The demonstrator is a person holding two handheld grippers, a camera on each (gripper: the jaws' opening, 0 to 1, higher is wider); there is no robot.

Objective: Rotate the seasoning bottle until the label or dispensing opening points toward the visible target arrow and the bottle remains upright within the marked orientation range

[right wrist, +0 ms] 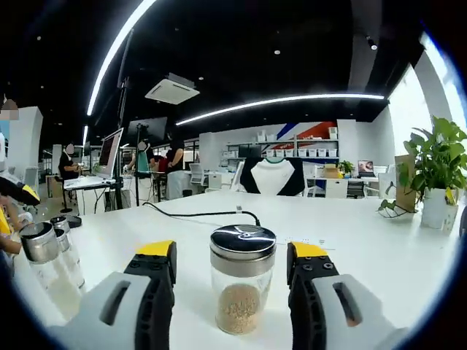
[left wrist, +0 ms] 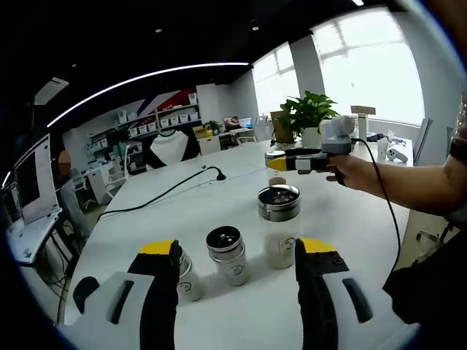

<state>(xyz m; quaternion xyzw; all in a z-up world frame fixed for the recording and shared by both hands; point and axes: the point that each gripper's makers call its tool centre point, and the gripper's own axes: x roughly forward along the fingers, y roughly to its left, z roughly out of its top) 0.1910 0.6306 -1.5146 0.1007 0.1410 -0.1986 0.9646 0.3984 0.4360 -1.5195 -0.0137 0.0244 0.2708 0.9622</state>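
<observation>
Between the yellow-tipped jaws of our right gripper (right wrist: 232, 273), seen in the right gripper view, stands a seasoning bottle (right wrist: 241, 279), upright on the white desk (right wrist: 365, 240); it is clear glass with a shiny metal cap and some tan powder at the bottom. We hold the jaws spread, with a gap on each side of the glass, so nothing is clamped. At the left edge of that view we see two more shakers (right wrist: 51, 266) standing close together. A black cable (right wrist: 197, 214) runs across the desk behind the bottle, and a potted plant (right wrist: 438, 175) sits far to the right. In the left gripper view our left gripper (left wrist: 237, 273) is likewise spread wide and holds nothing; just ahead of it stand three jars: a small one (left wrist: 188, 275) right beside the left jaw, a middle one (left wrist: 228, 254) with a dark perforated top, and a taller one (left wrist: 279, 224) with a metal collar, all upright. Farther back in that view we see a hand (left wrist: 350, 169) holding the right gripper low over the desk.
</observation>
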